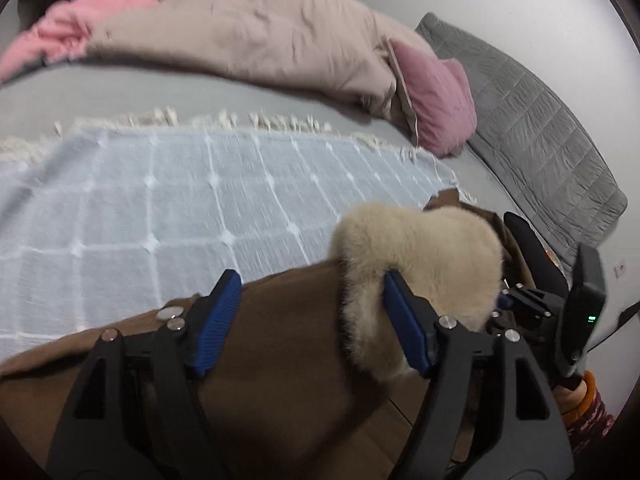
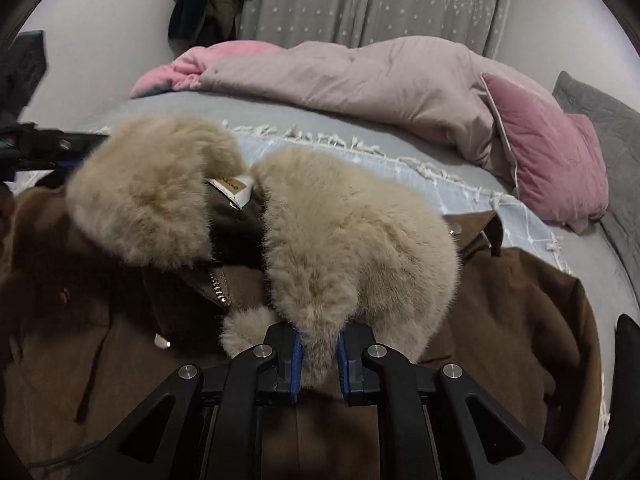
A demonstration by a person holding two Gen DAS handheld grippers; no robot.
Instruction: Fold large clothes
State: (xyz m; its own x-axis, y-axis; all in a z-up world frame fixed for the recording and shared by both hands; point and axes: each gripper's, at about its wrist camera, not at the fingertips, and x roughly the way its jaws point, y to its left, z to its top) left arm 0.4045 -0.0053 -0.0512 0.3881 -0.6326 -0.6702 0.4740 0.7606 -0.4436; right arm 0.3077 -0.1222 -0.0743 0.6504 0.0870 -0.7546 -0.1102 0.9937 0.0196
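A: Right wrist view, nearest first: the right claw [image 2: 319, 354] is clamped on a tuft of the beige fluffy fur collar [image 2: 352, 248] of the brown heavy coat [image 2: 520, 320], blue pads pressed into the pile from both sides. My worry is that it grips fur only. If the trim is detachable, or the pile slides, a pull drags the collar and not the coat body.

B: Agreed. In the left wrist view the left claw [image 1: 308, 320] stands wide apart over the brown cloth, nothing pinched, its right pad merely brushing the fur. So one claw alone carries the garment, and a heavy coat can twist or sag off-line.

A: The coat lies near the front edge of the bed, partly on the pale blue checked throw with white fringe [image 1: 160, 200]. Dragging the coat could bunch that throw under it and spoil a flat fold.

B: Farther back, the dusty pink velvet cushion [image 2: 552, 160] and the beige rumpled duvet [image 2: 380, 84] crowd the far side. A wide swing of a sleeve may land on them.
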